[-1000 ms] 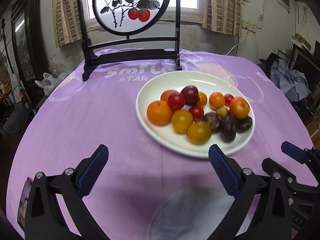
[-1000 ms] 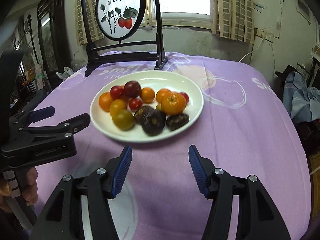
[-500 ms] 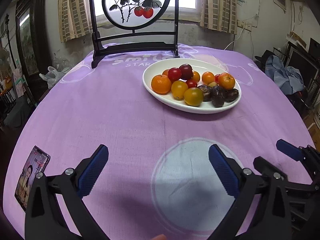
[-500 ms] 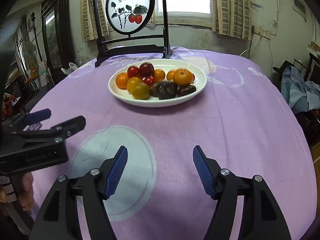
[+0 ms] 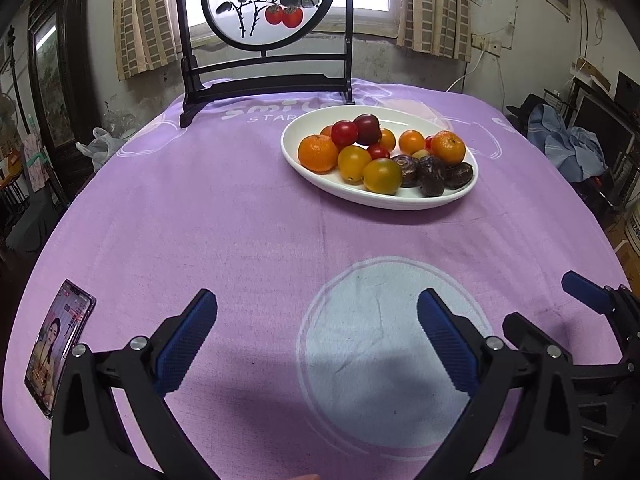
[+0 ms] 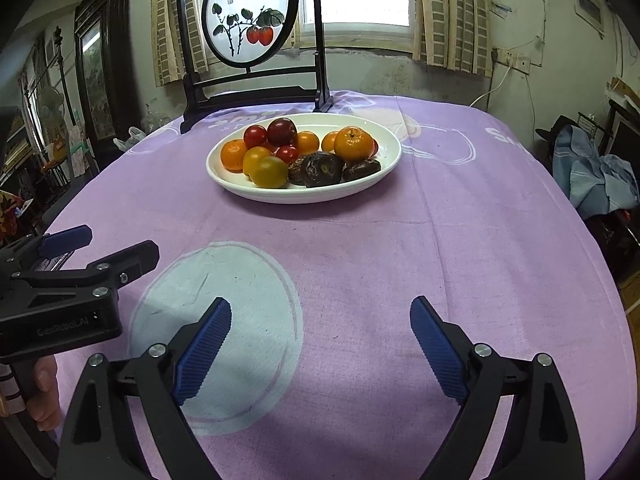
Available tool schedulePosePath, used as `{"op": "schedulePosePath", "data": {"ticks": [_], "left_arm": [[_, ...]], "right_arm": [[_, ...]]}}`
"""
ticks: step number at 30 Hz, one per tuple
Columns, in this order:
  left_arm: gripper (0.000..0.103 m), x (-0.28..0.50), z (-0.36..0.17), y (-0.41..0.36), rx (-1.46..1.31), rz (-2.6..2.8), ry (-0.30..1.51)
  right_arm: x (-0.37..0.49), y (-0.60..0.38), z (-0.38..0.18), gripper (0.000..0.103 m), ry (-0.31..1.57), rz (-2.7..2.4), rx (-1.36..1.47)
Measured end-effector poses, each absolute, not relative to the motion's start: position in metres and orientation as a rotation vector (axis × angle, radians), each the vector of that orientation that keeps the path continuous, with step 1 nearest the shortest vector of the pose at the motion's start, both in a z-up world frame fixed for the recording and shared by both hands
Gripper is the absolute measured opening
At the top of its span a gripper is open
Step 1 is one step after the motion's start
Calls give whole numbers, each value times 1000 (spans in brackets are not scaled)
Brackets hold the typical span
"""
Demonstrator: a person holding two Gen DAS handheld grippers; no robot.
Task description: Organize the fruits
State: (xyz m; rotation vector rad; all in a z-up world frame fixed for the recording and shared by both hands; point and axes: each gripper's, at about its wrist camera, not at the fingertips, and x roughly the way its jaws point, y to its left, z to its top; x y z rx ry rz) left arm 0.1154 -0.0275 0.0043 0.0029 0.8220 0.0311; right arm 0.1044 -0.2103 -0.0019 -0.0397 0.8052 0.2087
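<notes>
lettering comes first: on the purple cloth [image 5: 240,220] over my table i can read "smile" in white with "star" beneath it, just behind the white plate [image 5: 304,162] and partly hidden by it. the round painted screen [image 5: 269,0] in its dark stand at the far edge carries a few black brush characters i cannot read, above painted red fruits on a branch. in the right wrist view the black body of my left gripper [image 5: 316,336] bears pale embossed writing, too blurred to spell with certainty. a phone [image 5: 56,344] lies at the near left edge of the table, its screen lit with a picture and small text i cannot read.

the fruits [image 6: 296,154] sit heaped together on the plate, past the middle of the table: oranges, yellow and red round ones, a dark red one and several dark wrinkled ones at the near right side.

since a second ago both of my grippers have drawn back from the plate; it was just beyond the fingertips then and now lies well away, with a pale blue circle printed on the cloth under the tools. my right gripper [image 6: 320,340] has its jaws spreading apart, noticeably wider than before, nothing between them. my left jaws stand released and empty, unchanged.
</notes>
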Motion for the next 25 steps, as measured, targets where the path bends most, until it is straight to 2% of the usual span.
{"op": "schedulePosePath", "data": {"ticks": [10, 14, 25], "left_arm": [[98, 119, -4, -25, 7, 30, 835], [98, 114, -1, -26, 31, 45, 786], [98, 129, -31, -20, 20, 55, 883]], "right_arm": [[105, -213, -6, 92, 805, 205, -29], [106, -215, -8, 92, 809, 207, -19], [112, -223, -25, 93, 876, 200, 25]]}}
